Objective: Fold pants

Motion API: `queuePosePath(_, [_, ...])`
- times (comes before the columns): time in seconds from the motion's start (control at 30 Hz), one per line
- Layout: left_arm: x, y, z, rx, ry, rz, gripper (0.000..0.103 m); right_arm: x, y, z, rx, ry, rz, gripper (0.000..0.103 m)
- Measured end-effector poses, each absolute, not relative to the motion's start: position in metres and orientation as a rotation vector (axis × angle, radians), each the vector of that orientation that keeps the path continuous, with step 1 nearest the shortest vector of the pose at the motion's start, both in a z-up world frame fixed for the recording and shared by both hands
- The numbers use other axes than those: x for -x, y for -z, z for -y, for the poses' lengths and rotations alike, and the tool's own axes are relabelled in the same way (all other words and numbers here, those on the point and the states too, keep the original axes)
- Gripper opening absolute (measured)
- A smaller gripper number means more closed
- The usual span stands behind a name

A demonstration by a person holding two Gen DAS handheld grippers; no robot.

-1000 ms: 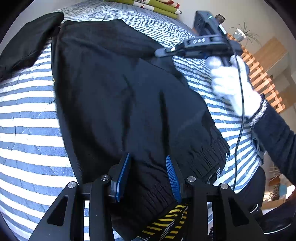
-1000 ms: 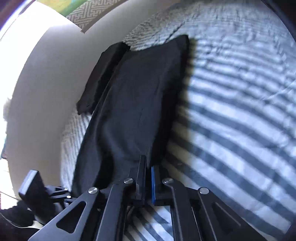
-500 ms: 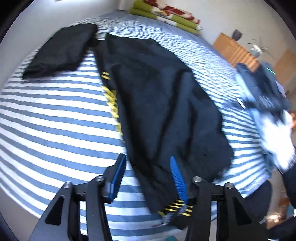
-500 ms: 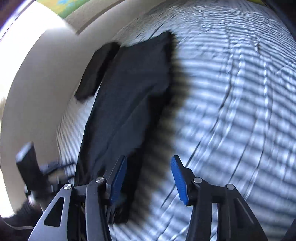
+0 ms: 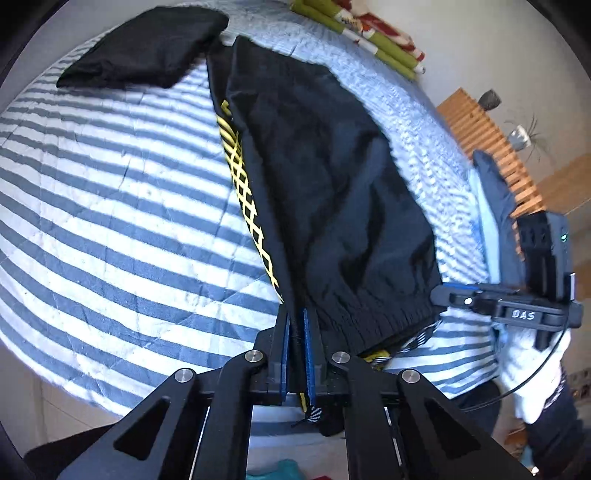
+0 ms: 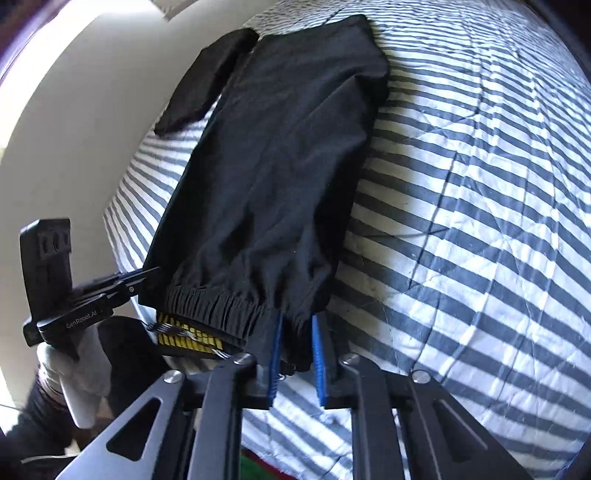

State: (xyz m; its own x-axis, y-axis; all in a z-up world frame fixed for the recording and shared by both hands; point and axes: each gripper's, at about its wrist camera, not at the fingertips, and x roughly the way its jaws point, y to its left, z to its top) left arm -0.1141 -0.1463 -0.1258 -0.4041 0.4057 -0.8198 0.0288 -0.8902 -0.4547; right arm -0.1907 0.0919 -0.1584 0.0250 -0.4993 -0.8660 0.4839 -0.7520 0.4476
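1. The left gripper (image 5: pixel 295 354) has just been closing, and its blue pads (image 5: pixel 283 354) are now clamped on the elastic waistband (image 5: pixel 373 317) at the left corner of the pants (image 5: pixel 325 177); a thin fold of black cloth stands between them.
2. The right gripper (image 6: pixel 297 360) has also just been closing. Its pads (image 6: pixel 317 362) sit on either side of the waistband's right corner with bunched cloth between them and appear to pinch it, though a narrow gap shows.
3. Holding both waist corners looks meant to keep the edge taut and square, so it can be carried over in one piece.
4. The pants lie along the striped bedspread (image 5: pixel 110 221), one leg laid over the other, so a yellow lattice stripe (image 5: pixel 243 192) peeks out along the left side. The waist is nearest the grippers, at the bed's edge, and the cuffs (image 6: pixel 354 40) are at the far end.
5. My reading: the lengthwise fold is done, and the next fold should bring waist to cuffs.
6. A second folded black garment (image 5: pixel 147 48) rests just beside the cuffs, near the wall.
7. White-gloved hands (image 5: pixel 532 369) hold each tool; a folded blanket (image 5: pixel 369 33) lies at the bed's far side.
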Motion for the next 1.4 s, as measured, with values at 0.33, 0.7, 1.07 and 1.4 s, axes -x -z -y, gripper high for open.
queuePosePath(0.33, [0.107, 0.125, 0.121, 1.606, -2.355, 0.492, 0.008, 0.181, 0.156, -0.127, -1.628, 1.836, -0.003, 0.01])
queuePosePath(0.7, [0.057, 0.119, 0.097, 1.57, -2.334, 0.46, 0.009, 0.154, 0.152, -0.126, -1.607, 1.824, -0.266, 0.009])
queuePosePath(1.07, [0.152, 0.063, 0.154, 1.473, -2.539, 0.389, 0.023, 0.196, 0.124, -0.134, -1.519, 1.904, -0.11, 0.027])
queuePosePath(1.4, [0.331, 0.062, 0.101, 1.496, -2.413, 0.372, 0.036, 0.227, 0.162, -0.08, -1.475, 1.923, -0.005, 0.027])
